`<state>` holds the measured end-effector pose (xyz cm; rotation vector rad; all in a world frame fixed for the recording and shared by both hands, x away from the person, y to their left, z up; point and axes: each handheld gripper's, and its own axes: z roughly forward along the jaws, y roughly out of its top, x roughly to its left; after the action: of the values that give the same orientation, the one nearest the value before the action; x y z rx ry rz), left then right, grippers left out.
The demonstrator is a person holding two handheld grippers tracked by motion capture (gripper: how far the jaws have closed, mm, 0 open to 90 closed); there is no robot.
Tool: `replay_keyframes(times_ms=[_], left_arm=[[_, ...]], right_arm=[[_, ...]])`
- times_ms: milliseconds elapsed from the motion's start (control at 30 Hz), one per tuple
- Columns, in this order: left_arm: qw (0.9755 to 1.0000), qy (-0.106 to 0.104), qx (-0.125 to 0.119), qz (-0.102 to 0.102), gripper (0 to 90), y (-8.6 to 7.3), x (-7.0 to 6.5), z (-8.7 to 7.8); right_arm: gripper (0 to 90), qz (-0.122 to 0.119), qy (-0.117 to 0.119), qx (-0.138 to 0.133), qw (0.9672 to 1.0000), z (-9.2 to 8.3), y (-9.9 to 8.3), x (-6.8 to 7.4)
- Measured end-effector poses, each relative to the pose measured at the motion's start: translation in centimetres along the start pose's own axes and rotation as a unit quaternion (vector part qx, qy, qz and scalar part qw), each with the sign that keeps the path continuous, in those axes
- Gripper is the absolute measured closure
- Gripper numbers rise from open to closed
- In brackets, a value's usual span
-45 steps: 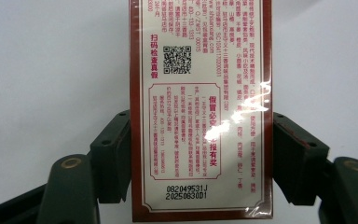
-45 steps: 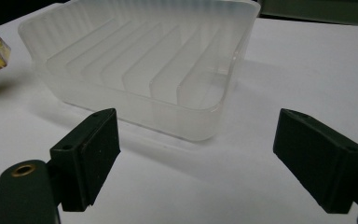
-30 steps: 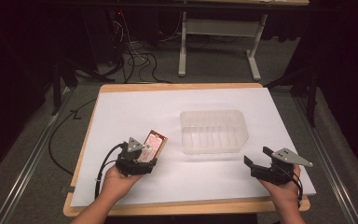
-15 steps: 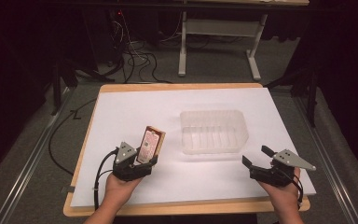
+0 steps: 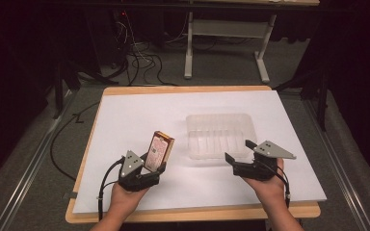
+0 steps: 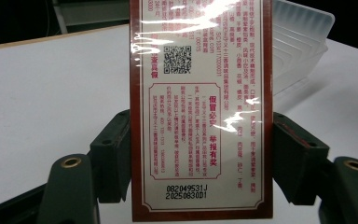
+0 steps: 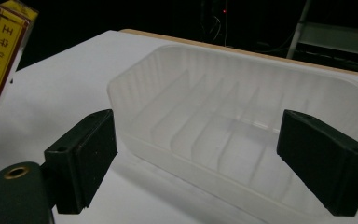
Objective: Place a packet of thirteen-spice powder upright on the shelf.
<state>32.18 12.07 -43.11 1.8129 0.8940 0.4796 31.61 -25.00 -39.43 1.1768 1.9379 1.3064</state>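
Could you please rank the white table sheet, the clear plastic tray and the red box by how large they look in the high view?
1. White table sheet, clearly the largest.
2. Clear plastic tray.
3. Red box, smallest, though it is tilted up in the left gripper, so it may be foreshortened.

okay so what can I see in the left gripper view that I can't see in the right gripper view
The left gripper view shows the printed back of the red-bordered cardboard box: a QR code, red text and a black date code, with the left gripper shut on its sides. The right gripper view shows the box's yellow edge with its characters, the open right gripper, and the ribbed inside of the clear plastic tray. Both show the tray and the white tabletop.
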Motion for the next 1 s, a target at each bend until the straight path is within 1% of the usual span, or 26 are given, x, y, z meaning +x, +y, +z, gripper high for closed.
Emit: replay_keyframes(times_ms=[33, 100, 167, 200, 233, 267, 300, 367, 400, 433, 467, 533, 600, 633, 667, 733, 800, 867, 900, 1000], left_arm=[[1.0000, 0.000, 0.000, 0.000, 32.6, 0.0, 0.0, 0.0], [1.0000, -0.003, -0.005, 0.006, 32.6, 0.1, -0.3, 0.0], [0.9999, -0.005, -0.006, 0.008, 32.5, 0.1, -0.5, 0.0], [0.9998, -0.007, -0.005, 0.017, 32.6, 0.1, -0.8, 0.2], [0.9998, -0.008, -0.003, 0.018, 32.6, 0.1, -0.9, 0.3], [0.9998, -0.008, -0.003, 0.018, 32.5, 0.1, -0.9, 0.3], [0.9998, -0.012, -0.003, 0.017, 32.6, 0.1, -1.3, 0.6], [0.9997, -0.014, 0.000, 0.019, 32.6, 0.2, -1.4, 0.8], [0.9997, -0.016, 0.000, 0.021, 32.6, 0.3, -1.7, 0.9], [0.9996, -0.020, 0.001, 0.020, 32.5, 0.4, -2.2, 1.2], [0.9996, -0.020, 0.001, 0.020, 32.6, 0.4, -2.2, 1.2], [0.9993, -0.028, 0.000, 0.024, 32.6, 0.5, -3.0, 1.3], [0.9991, -0.033, 0.002, 0.028, 32.6, 0.5, -3.6, 1.3], [0.9990, -0.036, 0.000, 0.027, 32.5, 0.6, -4.0, 1.5], [0.9990, -0.036, 0.000, 0.028, 32.5, 0.6, -4.2, 1.5], [0.9989, -0.037, 0.000, 0.029, 32.5, 0.7, -4.4, 1.6], [0.9987, -0.040, 0.000, 0.032, 32.5, 0.6, -5.0, 2.0], [0.9985, -0.041, 0.004, 0.036, 32.5, 0.5, -5.5, 2.3], [0.9985, -0.041, 0.004, 0.036, 32.5, 0.5, -5.5, 2.3], [0.9979, -0.043, 0.007, 0.048, 32.5, 0.4, -6.3, 2.8]], right_arm=[[12.7, 0.000, 0.000, 0.000, 1.0000, 0.0, 0.0, 0.0], [13.0, -0.002, 0.010, -0.002, 0.9999, 1.1, 0.7, 0.6], [13.7, 0.000, 0.018, -0.010, 0.9998, 1.5, 0.9, 1.1], [13.7, 0.004, 0.020, -0.013, 0.9997, 1.6, 0.8, 1.2], [13.9, 0.011, 0.025, -0.019, 0.9995, 1.7, 0.5, 1.3], [13.9, 0.011, 0.025, -0.019, 0.9995, 1.7, 0.5, 1.3], [13.6, 0.010, 0.033, -0.008, 0.9994, 1.9, -0.1, 1.6], [13.8, 0.006, 0.034, -0.008, 0.9994, 1.8, -0.2, 1.6], [13.8, 0.011, 0.035, -0.010, 0.9993, 1.7, -0.4, 1.7], [13.7, 0.017, 0.048, -0.009, 0.9987, 1.6, -0.7, 1.8], [13.7, 0.017, 0.048, -0.009, 0.9987, 1.6, -0.7, 1.8], [13.5, 0.019, 0.059, -0.008, 0.9981, 1.6, -0.7, 2.1], [13.3, 0.023, 0.079, -0.011, 0.9965, 1.5, -0.7, 2.8], [13.3, 0.025, 0.084, -0.012, 0.9961, 1.4, -0.7, 3.0], [13.3, 0.024, 0.088, -0.013, 0.9957, 1.4, -0.7, 3.2], [13.3, 0.023, 0.091, -0.015, 0.9955, 1.3, -0.6, 3.5], [13.2, 0.022, 0.100, -0.018, 0.9946, 1.3, -0.4, 4.1], [13.3, 0.019, 0.104, -0.020, 0.9942, 1.4, -0.3, 4.4], [13.3, 0.021, 0.106, -0.020, 0.9940, 1.4, -0.2, 4.6], [13.4, 0.024, 0.109, -0.020, 0.9936, 1.5, -0.2, 4.8]])
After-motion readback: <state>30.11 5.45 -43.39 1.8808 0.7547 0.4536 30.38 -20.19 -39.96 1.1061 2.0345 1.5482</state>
